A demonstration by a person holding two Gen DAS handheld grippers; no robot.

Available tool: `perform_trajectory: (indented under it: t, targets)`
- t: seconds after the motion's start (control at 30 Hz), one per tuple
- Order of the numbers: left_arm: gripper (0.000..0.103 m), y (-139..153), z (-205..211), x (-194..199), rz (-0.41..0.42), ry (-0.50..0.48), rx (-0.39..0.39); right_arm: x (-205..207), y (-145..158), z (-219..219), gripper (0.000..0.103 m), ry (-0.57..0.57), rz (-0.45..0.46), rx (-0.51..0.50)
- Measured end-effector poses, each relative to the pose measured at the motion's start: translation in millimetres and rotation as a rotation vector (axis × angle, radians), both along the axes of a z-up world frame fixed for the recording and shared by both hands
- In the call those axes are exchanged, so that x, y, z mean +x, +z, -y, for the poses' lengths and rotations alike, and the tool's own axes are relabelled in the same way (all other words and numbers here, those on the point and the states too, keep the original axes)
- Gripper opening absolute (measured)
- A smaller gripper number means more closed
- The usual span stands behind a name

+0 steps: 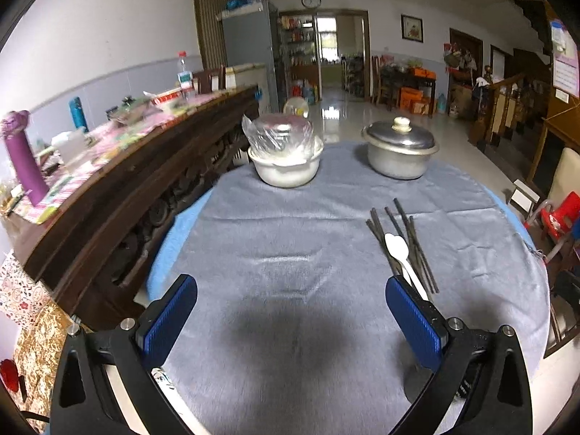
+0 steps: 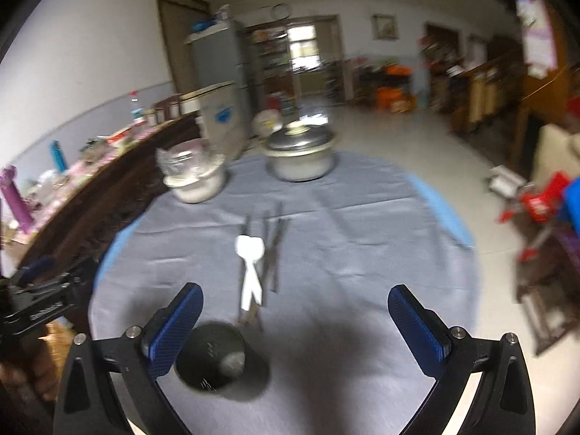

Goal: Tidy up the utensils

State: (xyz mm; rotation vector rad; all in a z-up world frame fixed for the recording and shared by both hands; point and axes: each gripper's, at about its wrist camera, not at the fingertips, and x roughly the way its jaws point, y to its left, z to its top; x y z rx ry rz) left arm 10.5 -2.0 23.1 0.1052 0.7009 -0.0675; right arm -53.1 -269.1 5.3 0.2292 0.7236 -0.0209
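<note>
A white plastic spoon [image 1: 398, 250] lies on top of several dark chopsticks [image 1: 417, 239] on the grey tablecloth, right of my left gripper [image 1: 290, 297], which is open and empty above the cloth. The spoon's handle runs behind the right fingertip. In the blurred right wrist view the spoon [image 2: 250, 268] and chopsticks [image 2: 273, 250] lie ahead of my right gripper [image 2: 295, 304], open and empty. A dark round utensil holder [image 2: 217, 359] stands on the cloth by its left finger. The left gripper [image 2: 47, 290] shows at the left edge.
A white bowl with a bagged dish [image 1: 286, 159] and a lidded metal pot [image 1: 400, 152] stand at the table's far side. A cluttered dark wooden sideboard [image 1: 127, 174] runs along the left. A red chair [image 1: 560, 217] stands right of the round table [image 1: 507, 239].
</note>
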Motion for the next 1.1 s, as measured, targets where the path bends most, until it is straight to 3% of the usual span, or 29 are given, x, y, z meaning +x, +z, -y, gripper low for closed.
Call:
perform_trajectory:
  t: [0.07, 0.17, 0.3, 0.5, 0.67, 0.73, 0.9, 1.1]
  targets:
    - [0.103, -10.5, 5.3, 22.2, -0.044, -0.017, 0.004, 29.1, -11.9, 3.6, 0.1, 0.056, -0.027, 0.028]
    - [0.102, -30.6, 18.2, 53.3, -0.122, -0.061, -0.018, 75.3, -35.1, 9.4, 0.085, 0.092, -0.077, 0.063]
    - [0.088, -62.7, 41.4, 95.5, -0.225, -0.128, -0.056, 118.4, -64.6, 17.4, 0.07, 0.092, -0.133, 0.104]
    - [0.073, -105.6, 76.9, 146.2, -0.325, -0.189, -0.155, 140.1, -99.5, 37.9, 0.07, 0.049, -0.182, 0.145]
    - [0.071, -126.9, 95.9, 170.4, -0.368, -0.224, -0.241, 144.5, -117.9, 52.7, 0.07, 0.03, -0.209, 0.163]
    - [0.06, -133.5, 99.4, 176.4, -0.388, -0.236, -0.271, 147.2, -122.1, 57.6, 0.07, 0.023, -0.21, 0.176]
    - [0.017, -152.8, 107.2, 189.3, -0.46, -0.271, -0.321, 154.7, -129.3, 58.1, 0.07, 0.026, -0.216, 0.181]
    - [0.004, -153.2, 93.8, 187.7, -0.43, -0.32, -0.394, 170.0, -133.9, 45.9, 0.07, 0.059, -0.22, 0.164]
